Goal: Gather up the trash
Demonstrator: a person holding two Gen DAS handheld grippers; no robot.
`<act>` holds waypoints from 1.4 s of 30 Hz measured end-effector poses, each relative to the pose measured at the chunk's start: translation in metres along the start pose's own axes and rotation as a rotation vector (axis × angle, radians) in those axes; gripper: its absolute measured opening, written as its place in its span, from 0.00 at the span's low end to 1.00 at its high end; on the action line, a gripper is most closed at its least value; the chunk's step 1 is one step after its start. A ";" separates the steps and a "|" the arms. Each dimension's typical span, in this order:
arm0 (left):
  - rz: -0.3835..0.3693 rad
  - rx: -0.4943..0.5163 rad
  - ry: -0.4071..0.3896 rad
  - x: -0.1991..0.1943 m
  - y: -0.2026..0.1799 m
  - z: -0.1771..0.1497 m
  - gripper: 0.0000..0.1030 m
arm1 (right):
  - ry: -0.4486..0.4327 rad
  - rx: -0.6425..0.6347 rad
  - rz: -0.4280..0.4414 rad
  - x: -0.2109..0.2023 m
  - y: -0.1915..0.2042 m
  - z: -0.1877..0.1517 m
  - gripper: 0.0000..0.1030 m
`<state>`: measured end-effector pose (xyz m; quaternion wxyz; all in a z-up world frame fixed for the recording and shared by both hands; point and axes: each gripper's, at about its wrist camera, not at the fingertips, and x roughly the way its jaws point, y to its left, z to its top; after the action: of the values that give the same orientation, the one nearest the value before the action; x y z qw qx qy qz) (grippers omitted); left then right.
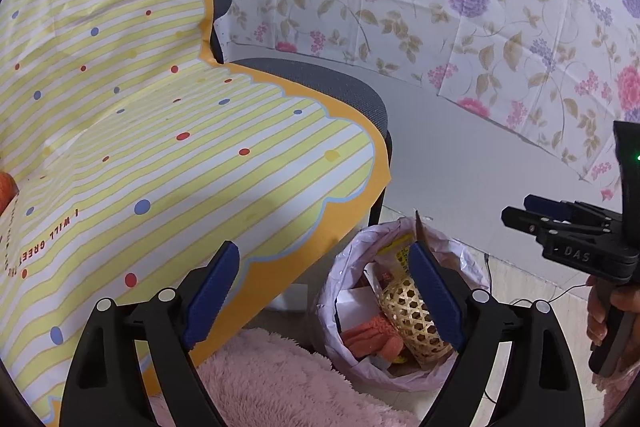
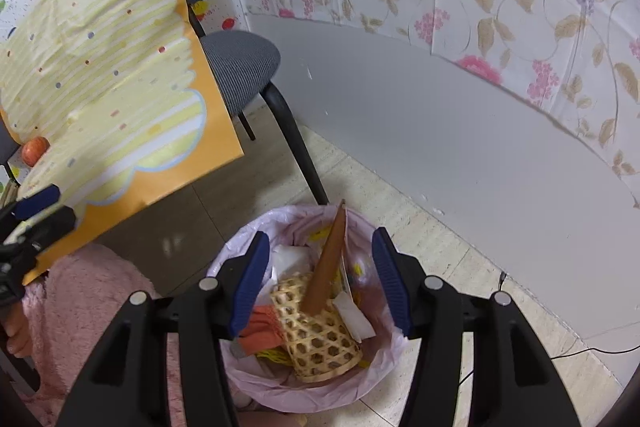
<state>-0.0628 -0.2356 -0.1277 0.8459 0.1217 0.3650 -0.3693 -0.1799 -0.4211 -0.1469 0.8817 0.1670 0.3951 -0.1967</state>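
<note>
Hand-held gripper [image 2: 318, 283] (right) — tilted over bin [image 2: 372, 383]

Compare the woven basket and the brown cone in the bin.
The woven basket is pale yellow with an open lattice; the brown cone is plain and solid. The basket lies low on its side; the cone stands steeply, its tip above the bin rim. The basket is wide and tub-shaped; the cone is narrow and pointed. Both sit in the pink-lined bin, touching, below the right gripper.
</note>
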 end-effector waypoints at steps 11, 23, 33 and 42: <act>0.104 -0.058 0.019 -0.035 0.021 0.000 0.86 | -0.041 -0.089 0.137 -0.056 0.047 0.019 0.71; 0.321 -0.201 -0.001 -0.119 0.069 -0.001 0.89 | -0.126 -0.303 0.304 -0.106 0.139 0.048 0.94; 0.416 -0.294 0.015 -0.160 0.097 -0.014 0.90 | -0.142 -0.348 0.301 -0.119 0.178 0.059 0.94; 0.530 -0.379 -0.001 -0.202 0.127 -0.030 0.94 | -0.132 -0.430 0.319 -0.115 0.213 0.054 0.94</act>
<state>-0.0806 -0.0244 -0.0139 0.9205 0.0527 0.3823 -0.0620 -0.1139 -0.2366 0.0045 0.9406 0.0229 0.3379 0.0228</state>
